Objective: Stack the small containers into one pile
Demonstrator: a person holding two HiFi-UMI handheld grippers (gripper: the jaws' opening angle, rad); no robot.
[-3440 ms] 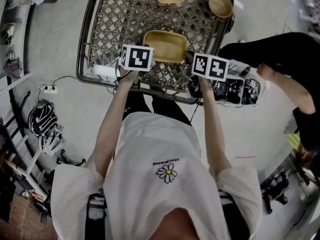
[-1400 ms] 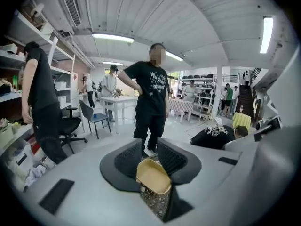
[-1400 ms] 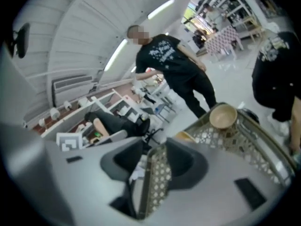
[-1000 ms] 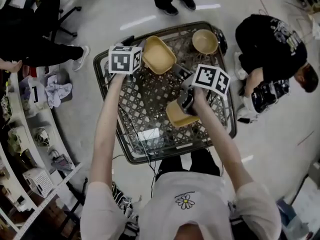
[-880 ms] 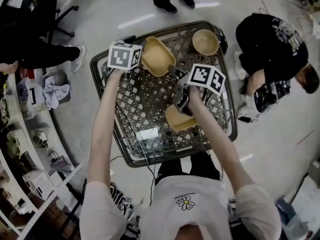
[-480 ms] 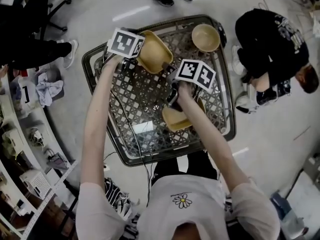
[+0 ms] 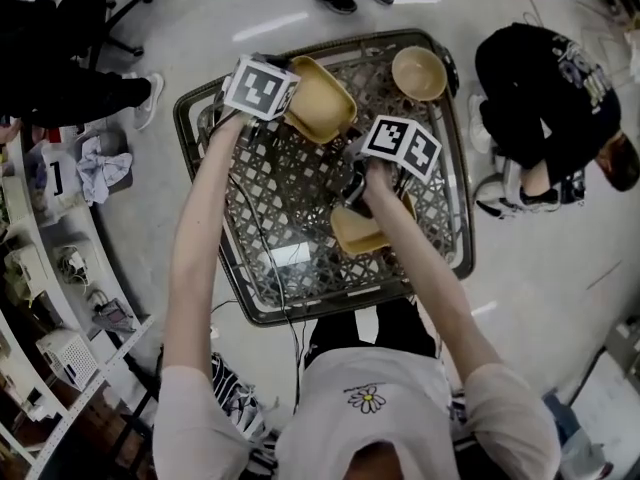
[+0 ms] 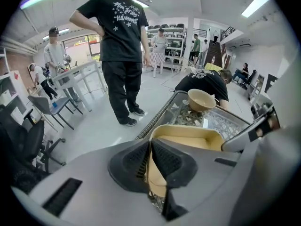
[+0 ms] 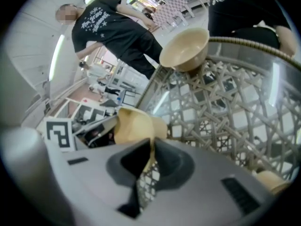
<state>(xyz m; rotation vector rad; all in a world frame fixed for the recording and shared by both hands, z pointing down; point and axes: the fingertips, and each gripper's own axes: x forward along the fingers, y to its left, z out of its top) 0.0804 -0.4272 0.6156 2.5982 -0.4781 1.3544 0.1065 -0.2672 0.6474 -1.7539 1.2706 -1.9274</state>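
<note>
Head view: a lattice table (image 7: pixel 300 183), an open weave under a glossy top inside a dark rounded rim, stands on a pale smooth floor; three tan, matte, smooth-walled containers are on or over it; the far rectangular container (image 7: pixel 322 100), with rounded corners and a deep well, sits tilted at the far left edge, with the left gripper (image 7: pixel 288 96) at its left wall; the near rectangular container (image 7: pixel 356 234), of the same form, lies nearer the person, right of centre, with the right gripper (image 7: pixel 350 206) at its far rim; a round bowl (image 7: pixel 419 72) rests apart at the far right corner, not stacked.

Left gripper view: the ribbed dark pads are closing and already pinch the thin side wall of the far rectangular container, which fills the narrow slot between them; the round bowl stands beyond on the lattice; a standing person (image 8: pixel 120 36) in a black shirt is behind the table.

Right gripper view: the jaws are closing, nearly together, with a thin tan wall of the near rectangular container pressed between them; lattice shows below.
</note>
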